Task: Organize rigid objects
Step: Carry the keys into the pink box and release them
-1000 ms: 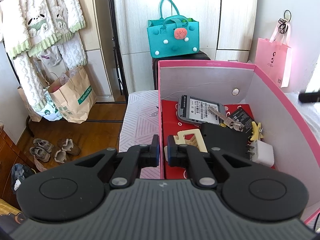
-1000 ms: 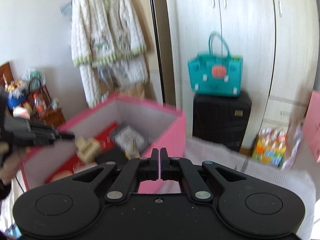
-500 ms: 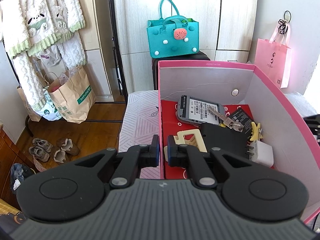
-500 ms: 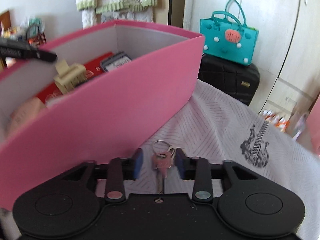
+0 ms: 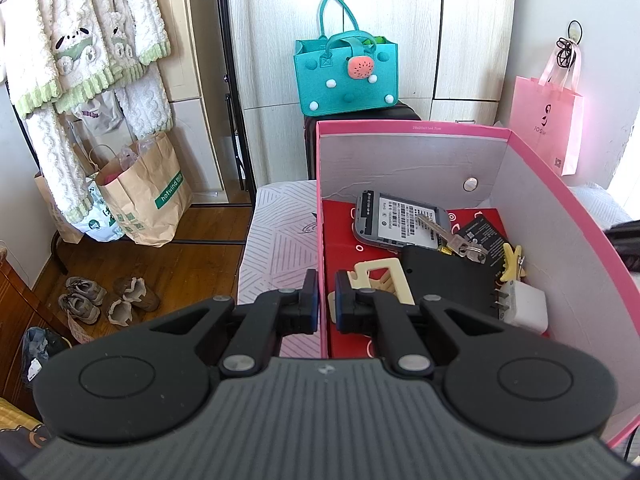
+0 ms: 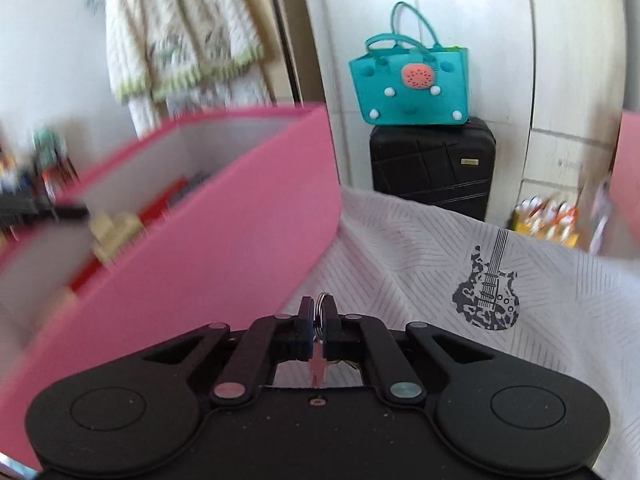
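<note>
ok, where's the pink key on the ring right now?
Right wrist view: the pink-headed key on its metal ring is pinched in the right gripper, just outside the pink cardboard box, above the white patterned sheet.

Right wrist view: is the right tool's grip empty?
No: the right tool is shut on a pink key with its ring poking up.

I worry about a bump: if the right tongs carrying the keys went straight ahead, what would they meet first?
Probably the patterned white cloth, with the pink box close on the left; depth is unclear. The right tongs grip the keys.
</note>
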Demonstrator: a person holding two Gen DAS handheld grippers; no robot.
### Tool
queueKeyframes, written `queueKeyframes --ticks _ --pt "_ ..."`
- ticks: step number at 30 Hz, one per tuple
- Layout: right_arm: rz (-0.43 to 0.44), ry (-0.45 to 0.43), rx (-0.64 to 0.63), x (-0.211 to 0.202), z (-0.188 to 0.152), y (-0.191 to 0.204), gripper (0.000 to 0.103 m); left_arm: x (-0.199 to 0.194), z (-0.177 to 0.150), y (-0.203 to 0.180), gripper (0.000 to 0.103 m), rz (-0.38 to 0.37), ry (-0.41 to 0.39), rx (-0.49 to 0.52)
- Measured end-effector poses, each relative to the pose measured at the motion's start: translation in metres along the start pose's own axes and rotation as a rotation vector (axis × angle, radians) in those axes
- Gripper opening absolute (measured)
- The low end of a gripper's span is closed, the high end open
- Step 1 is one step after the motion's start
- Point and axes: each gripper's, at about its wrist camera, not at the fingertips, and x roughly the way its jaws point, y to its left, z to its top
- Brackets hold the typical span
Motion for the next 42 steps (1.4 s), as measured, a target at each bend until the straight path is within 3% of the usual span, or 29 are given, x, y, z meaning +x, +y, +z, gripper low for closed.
queueKeyframes --ticks 7,12,15,20,26,33,37,41,42 --pt "0.018 -0.129 0.004 -0.037 0.028 0.014 0.005 0.0 0.0 0.0 0.007 -0.002 0.0 -0.003" --pt "0.092 -0.219 0.034 -0.056 0.05 0.028 0.005 0.0 0.0 0.001 0.007 -0.001 0.0 0.0" --pt "0.154 -0.225 0.018 -0.06 0.061 0.044 0.005 0.0 0.0 0.001 0.007 -0.004 0.0 -0.008" --pt "0.206 -0.192 -0.046 -0.054 0.067 0.075 0.005 0.0 0.0 0.002 0.007 -0.006 -0.001 -0.008" --pt "0.301 -0.087 -0.076 -0.026 0.06 0.104 0.005 0.0 0.0 0.003 0.007 -0.008 -0.001 -0.013" --pt "0.294 0.073 -0.1 0.021 0.045 0.124 0.005 0.0 0.0 0.003 0.007 -0.008 -0.001 -0.011" --pt "0.263 0.09 -0.049 0.026 0.047 0.119 0.015 0.0 -0.001 0.003 0.007 -0.009 -0.001 -0.012" --pt "0.247 0.053 -0.007 0.017 0.049 0.108 0.036 0.0 0.0 0.003 0.007 -0.009 -0.002 -0.011" --pt "0.233 0.044 -0.006 0.013 0.048 0.105 0.037 0.0 0.0 0.003 0.007 -0.011 -0.002 -0.014"
